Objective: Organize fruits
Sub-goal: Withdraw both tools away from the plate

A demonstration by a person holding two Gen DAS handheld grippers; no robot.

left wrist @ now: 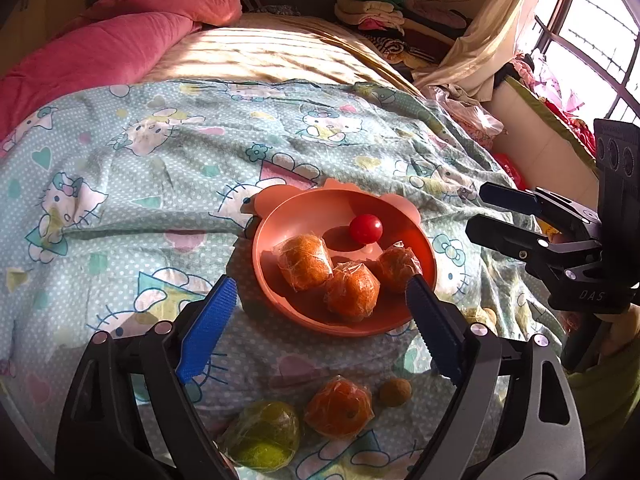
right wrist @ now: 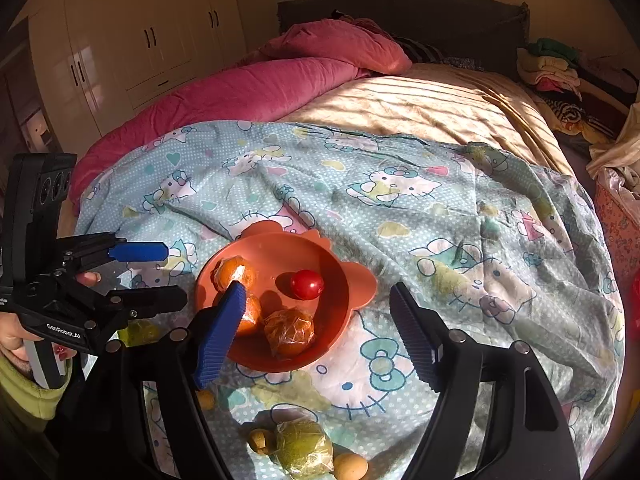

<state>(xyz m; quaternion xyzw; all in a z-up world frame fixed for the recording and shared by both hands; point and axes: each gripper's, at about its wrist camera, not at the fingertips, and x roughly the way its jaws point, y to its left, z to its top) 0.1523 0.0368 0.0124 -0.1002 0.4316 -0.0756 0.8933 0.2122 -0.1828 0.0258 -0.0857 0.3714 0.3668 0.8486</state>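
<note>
A salmon-pink plate (left wrist: 280,220) (right wrist: 356,280) sits on the patterned bed sheet. It holds a red tomato (left wrist: 366,229) (right wrist: 307,284) and three plastic-wrapped oranges (left wrist: 305,262) (right wrist: 290,332). My left gripper (left wrist: 320,282) hovers open above the plate's near rim, nothing between its blue pads. My right gripper (right wrist: 317,292) hangs open over the plate as well, empty. On the sheet near me lie a wrapped orange (left wrist: 340,408), a wrapped green fruit (left wrist: 262,436) (right wrist: 304,450) and a small brown fruit (left wrist: 395,392). Each gripper shows in the other's view, right gripper (left wrist: 480,210), left gripper (right wrist: 176,275).
A pink quilt (left wrist: 100,52) and a beige blanket (left wrist: 260,52) lie beyond the sheet. Piled clothes (left wrist: 372,8) sit at the far right of the bed. More small brown fruits (right wrist: 350,466) rest by the green one. A wardrobe (right wrist: 120,48) stands to the left.
</note>
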